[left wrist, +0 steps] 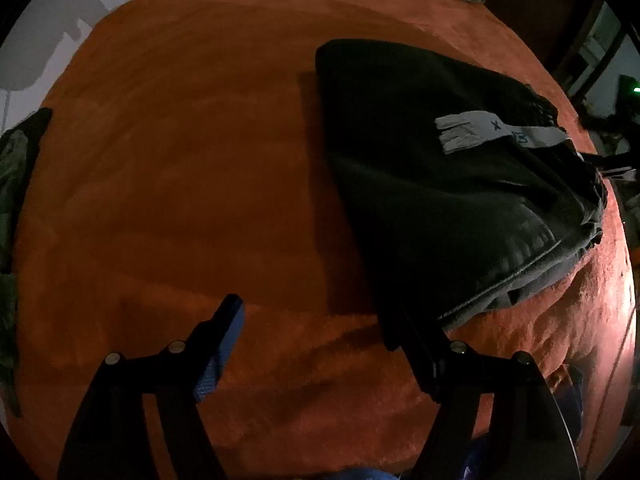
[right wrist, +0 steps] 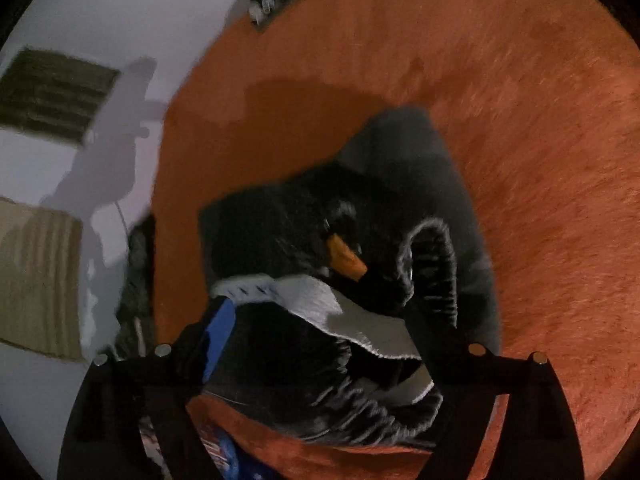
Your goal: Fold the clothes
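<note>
The black garment is lying folded on the orange blanket. Left gripper fingers are sitting wide apart, gripping nothing. Right gripper fingers are spread too, just straddling the waistband.

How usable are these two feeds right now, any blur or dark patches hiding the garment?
Left wrist view: sharp but dim; the black garment loses its folds in shadow, though its grey drawstring reads clearly, and fisheye bends the orange blanket. Right wrist view: motion-smeared throughout, brighter, with a shadow cast on the white wall.

garment: black, grey band | blanket: orange | pads: blue
</note>
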Available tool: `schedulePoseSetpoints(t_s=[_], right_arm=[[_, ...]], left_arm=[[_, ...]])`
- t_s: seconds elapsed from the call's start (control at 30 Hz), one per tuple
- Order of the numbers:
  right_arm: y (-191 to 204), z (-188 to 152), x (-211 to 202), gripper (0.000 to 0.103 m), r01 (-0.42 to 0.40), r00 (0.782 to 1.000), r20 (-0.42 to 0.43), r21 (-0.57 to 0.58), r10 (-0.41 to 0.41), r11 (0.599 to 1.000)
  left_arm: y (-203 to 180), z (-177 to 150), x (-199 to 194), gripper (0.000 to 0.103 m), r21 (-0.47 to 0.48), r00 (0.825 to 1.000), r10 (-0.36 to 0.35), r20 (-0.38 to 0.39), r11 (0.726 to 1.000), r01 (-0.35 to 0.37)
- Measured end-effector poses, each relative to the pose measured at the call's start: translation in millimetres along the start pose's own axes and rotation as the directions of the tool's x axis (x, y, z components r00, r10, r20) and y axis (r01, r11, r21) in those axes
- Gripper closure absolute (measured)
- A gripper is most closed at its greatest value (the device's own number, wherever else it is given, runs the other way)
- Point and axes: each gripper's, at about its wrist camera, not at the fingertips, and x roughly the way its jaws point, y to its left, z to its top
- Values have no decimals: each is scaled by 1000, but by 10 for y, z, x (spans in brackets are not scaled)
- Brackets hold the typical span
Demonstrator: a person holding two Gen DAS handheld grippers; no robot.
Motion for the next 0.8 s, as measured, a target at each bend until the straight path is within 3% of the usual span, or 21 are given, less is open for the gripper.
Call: schedulePoseSetpoints(t_s=[0.07, 0.17, 0.2, 0.23, 0.3, 0.5, 0.57, 0.6, 0.63, 0.7, 0.77, 0.8], right_arm=[[10, 64, 183, 16, 48, 998, -33, -54, -50, 997], [-21, 84, 345, 18, 58, 998, -23, -132, -61, 990], [-25, 90, 333, 30, 43, 999, -5, -138, -44, 989], [-26, 108, 313, 52, 15, 1000, 10, -139, -13, 990], [-23, 163, 292, 62, -27, 999, 17, -123, 30, 992], [101, 152, 294, 62, 19, 1000, -19, -202, -23, 979], [-32, 153, 281, 55, -24, 999, -50, -143, 17, 989], [-93, 148, 315, 43, -51, 996, -78, -105, 43, 993], [-134, 137, 390, 41, -80, 991, -115, -66, 72, 995], [-24, 97, 515, 42, -22, 991, -134, -113, 6, 993], [190, 40, 582, 62, 121, 985, -96, -236, -147, 964], [200, 45, 560, 71, 160, 980, -77, -220, -181, 962]], left_arm=[[23, -5, 8, 26, -11, 1000, -16, -6, 1000, 16], [19, -45, -20, 26, -41, 999, -42, -17, 998, 41], [25, -35, -11, 26, -47, 999, -44, -22, 998, 43], [24, -25, -6, 26, -49, 999, -44, -25, 998, 43], [23, -4, 5, 26, -54, 999, -44, -32, 998, 42], [-53, 69, -48, 26, -32, 999, -16, -32, 999, 15], [-78, 106, -87, 26, -29, 1000, -15, -21, 999, 15], [-95, 123, -103, 26, -28, 1000, -16, -17, 999, 15], [-119, 140, -119, 26, -25, 1000, -16, -13, 1000, 16], [-168, 151, -168, 26, -14, 1000, -16, -2, 1000, 16], [-218, 150, -231, 26, -1, 1000, -16, 12, 1000, 16], [-239, 157, -265, 26, 4, 1000, -17, 19, 1000, 17]])
